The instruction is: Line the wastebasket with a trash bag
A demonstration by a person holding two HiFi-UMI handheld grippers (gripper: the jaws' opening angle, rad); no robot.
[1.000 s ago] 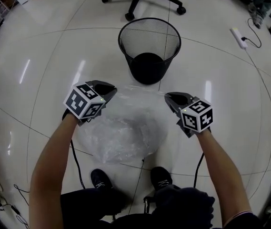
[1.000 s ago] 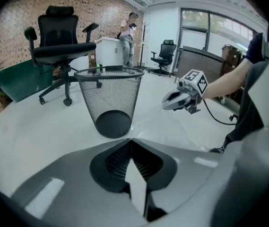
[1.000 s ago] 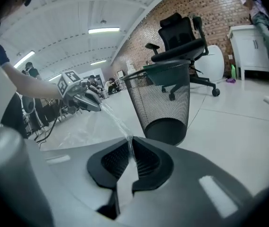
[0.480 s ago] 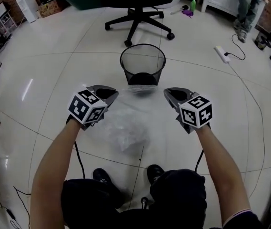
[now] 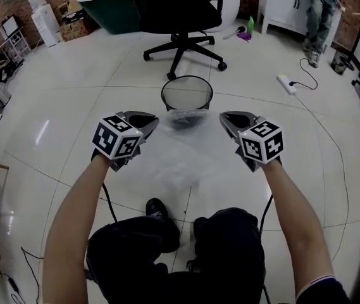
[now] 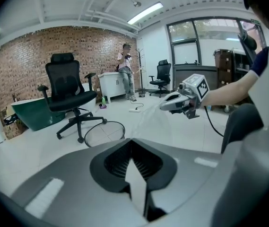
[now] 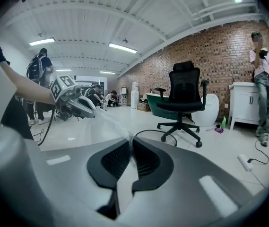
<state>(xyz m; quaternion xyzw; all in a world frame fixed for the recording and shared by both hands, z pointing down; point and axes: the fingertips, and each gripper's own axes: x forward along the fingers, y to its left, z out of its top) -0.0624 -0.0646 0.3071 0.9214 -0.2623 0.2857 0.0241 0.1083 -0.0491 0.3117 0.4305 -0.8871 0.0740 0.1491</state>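
1. The clear, thin plastic trash bag (image 5: 180,154) hangs in the air in front of the person. Its top edge is drawn out between the two grippers, and the rest sags crumpled below.
2. The left gripper (image 5: 147,120) has its jaws closed tight on the bag's left edge. In the left gripper view the film runs out from the pinch toward the other gripper.
3. The right gripper (image 5: 227,119) is likewise clamped onto the right edge, with the film pinched between its pads.
4. The round black wire-mesh wastebasket (image 5: 174,99) stands upright on the pale tiled floor (image 5: 72,106) beyond the bag. In the head view the bag's top edge overlaps the basket's near rim.
5. Bare floor lies open to the left, right and near side of the wastebasket.
6. The black swivel office chair (image 5: 183,11) stands behind it, its star base near the far rim.
7. A white power strip (image 5: 285,83) with its cable lies well apart on the right.
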